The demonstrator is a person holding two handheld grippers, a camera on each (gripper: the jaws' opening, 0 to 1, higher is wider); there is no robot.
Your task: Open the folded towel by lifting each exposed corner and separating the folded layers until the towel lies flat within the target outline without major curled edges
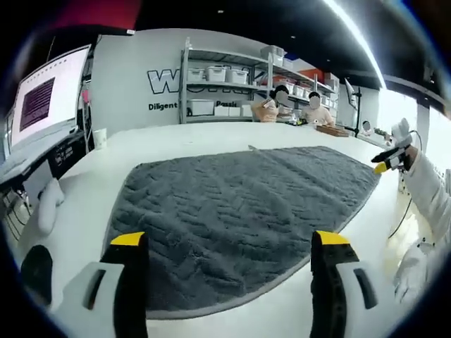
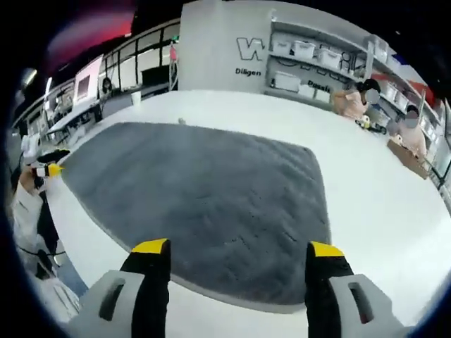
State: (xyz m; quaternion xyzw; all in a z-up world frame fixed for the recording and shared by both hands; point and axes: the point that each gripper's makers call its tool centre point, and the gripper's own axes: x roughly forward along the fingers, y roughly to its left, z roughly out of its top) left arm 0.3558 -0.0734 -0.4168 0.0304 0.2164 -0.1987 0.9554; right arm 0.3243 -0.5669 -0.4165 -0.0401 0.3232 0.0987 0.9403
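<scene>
towel (image 1: 239,225) lay spread on the white table (image 1: 183,137), dark grey and quilted, directly ahead of both pairs of tongs. closest in, the left gripper (image 1: 229,243) stood with its yellow-tipped jaws wide apart and nothing between them, hanging just over the near hem, which curved below the tips. the right gripper (image 2: 238,252) was likewise gaping and empty, its tips above the towel (image 2: 204,197) close to its own near edge. from each, the cloth ran forward and away, its long axis seeming to run crosswise between the two grippers, so each hand was nearest its own end. no folded layer or raised corner was plain to see; it looked already opened, though no target outline could be made out. farther off stood a monitor (image 1: 46,98) to the left gripper's left, then shelving (image 1: 225,88) and seated people beyond the table.
</scene>
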